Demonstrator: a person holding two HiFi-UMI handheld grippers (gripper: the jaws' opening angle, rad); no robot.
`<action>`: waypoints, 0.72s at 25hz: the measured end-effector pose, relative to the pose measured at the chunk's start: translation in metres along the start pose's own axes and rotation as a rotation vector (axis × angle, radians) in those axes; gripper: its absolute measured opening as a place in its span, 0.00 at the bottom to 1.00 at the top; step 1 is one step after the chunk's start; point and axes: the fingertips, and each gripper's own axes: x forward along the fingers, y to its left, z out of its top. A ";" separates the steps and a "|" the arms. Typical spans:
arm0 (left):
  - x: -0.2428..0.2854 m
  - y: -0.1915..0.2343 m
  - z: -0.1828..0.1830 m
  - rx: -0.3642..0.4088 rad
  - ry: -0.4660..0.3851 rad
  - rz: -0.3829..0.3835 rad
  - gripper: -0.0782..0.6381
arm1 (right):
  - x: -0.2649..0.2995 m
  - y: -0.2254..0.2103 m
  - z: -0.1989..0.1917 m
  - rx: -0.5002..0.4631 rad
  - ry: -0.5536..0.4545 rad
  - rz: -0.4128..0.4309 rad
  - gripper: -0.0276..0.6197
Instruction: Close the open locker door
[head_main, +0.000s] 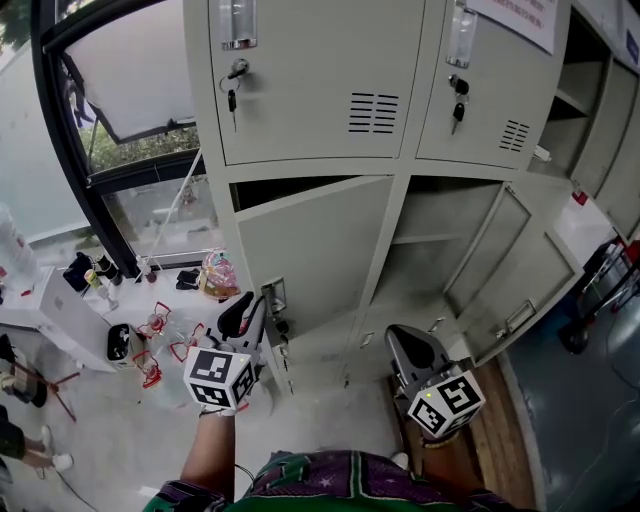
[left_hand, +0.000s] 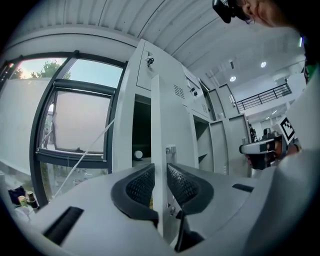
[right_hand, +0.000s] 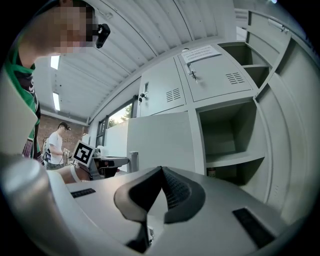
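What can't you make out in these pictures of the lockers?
- Head view: the door hides most of the inside of its locker.
- Left gripper view: a round white thing sits in that locker, too small to name.
- Head view: the notice is cut off by the top edge, and its print is too small to read.

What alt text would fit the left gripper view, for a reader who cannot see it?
The left gripper is closed on the edge of the open grey locker door, seen edge-on. A window is at left; more lockers stand open at right.
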 end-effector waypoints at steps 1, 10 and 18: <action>0.002 0.004 -0.001 0.000 0.002 0.008 0.23 | 0.001 0.000 -0.001 0.004 0.002 -0.002 0.05; 0.021 0.029 -0.001 -0.040 -0.001 0.047 0.20 | 0.009 0.000 -0.009 0.014 0.026 -0.008 0.05; 0.037 0.045 -0.002 -0.062 -0.015 0.082 0.19 | 0.003 -0.009 -0.008 0.003 0.032 -0.026 0.05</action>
